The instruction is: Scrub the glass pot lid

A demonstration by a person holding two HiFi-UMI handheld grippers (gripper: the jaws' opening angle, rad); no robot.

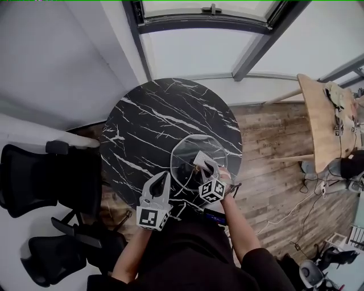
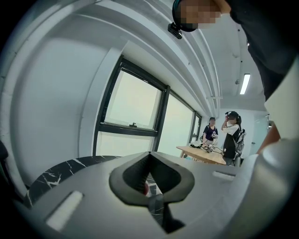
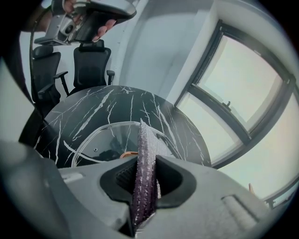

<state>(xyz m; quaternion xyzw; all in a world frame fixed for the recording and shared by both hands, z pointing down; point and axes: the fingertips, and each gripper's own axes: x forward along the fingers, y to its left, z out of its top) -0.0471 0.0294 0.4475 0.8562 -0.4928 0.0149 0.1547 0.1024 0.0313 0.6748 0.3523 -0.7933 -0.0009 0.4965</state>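
The right tool (image 1: pixel 208 168) is clamped on a purple scrub pad (image 3: pixel 144 168), which pokes out over the glass pot lid (image 1: pixel 186 149). The lid lies on the near part of the round black marble surface (image 1: pixel 142 119). The left tool (image 1: pixel 164 178), jaws together, is held left of the lid. 2 black chairs (image 1: pixel 40 179) stand at left, with wooden floor (image 1: pixel 267 133) at right. Beyond are a window (image 1: pixel 199 8) and a second, wooden surface (image 1: pixel 321 113)
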